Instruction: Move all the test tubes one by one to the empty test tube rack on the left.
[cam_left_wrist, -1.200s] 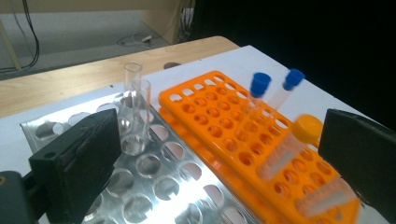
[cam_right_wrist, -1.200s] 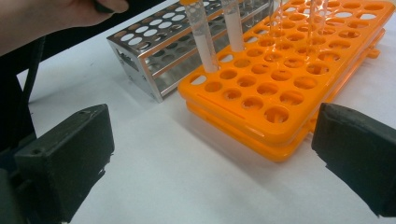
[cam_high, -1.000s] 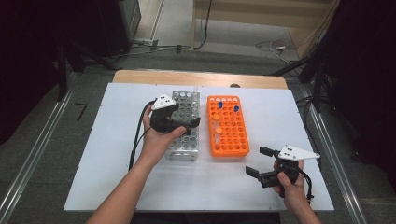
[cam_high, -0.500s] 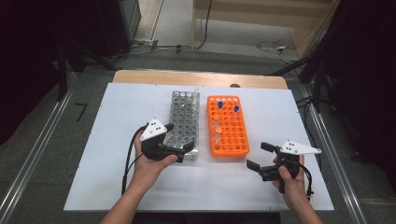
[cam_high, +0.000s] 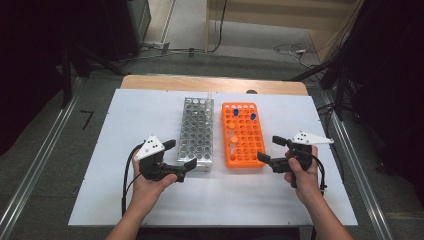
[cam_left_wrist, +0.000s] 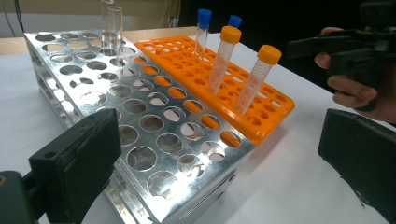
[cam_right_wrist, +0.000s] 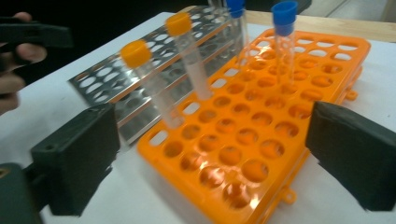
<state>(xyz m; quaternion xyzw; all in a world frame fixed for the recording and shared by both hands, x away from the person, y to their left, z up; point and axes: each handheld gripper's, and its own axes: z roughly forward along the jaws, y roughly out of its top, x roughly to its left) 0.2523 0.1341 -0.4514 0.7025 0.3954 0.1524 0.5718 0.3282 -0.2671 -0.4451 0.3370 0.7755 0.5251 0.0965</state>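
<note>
- High view: I see both tongs down at the near edge of the white tabletop (cam_high: 125, 200); left tongs (cam_high: 181, 156) jaws apart, empty, just beside the near-left corner of the metal rack (cam_high: 197, 131); right tongs (cam_high: 268, 150) jaws apart, empty, just beside the near-right corner of the orange rack (cam_high: 243, 135); the racks sit side by side mid-tabletop, metal on the left.
- Left gripper view: left tongs (cam_left_wrist: 219, 158) spread wide, nothing between the jaws; the metal rack's near corner sits between them; one clear uncapped tube (cam_left_wrist: 114, 30) stands at the rack's far end; beyond it the orange rack holds two orange-capped tubes (cam_left_wrist: 223, 58) and two blue-capped tubes (cam_left_wrist: 201, 32); the other hand and its tongs show at right.
- Right gripper view: right tongs (cam_right_wrist: 215, 158) also wide and empty, looking over the near end of the orange rack; orange-capped tubes lean in the left-hand rows, blue-capped ones stand farther back; frame is slightly blurred.
- Step, my read: tube transfer between racks, currently between picks; neither side is committed to a tube.
- Next move, my read: right tongs go forward and up to the nearest orange-capped tube, jaws straddling it below the cap, close, then lift straight to clear the holes; the tubes lean, so match the tilt before closing; left tongs stay clear or steady the metal rack.
</note>
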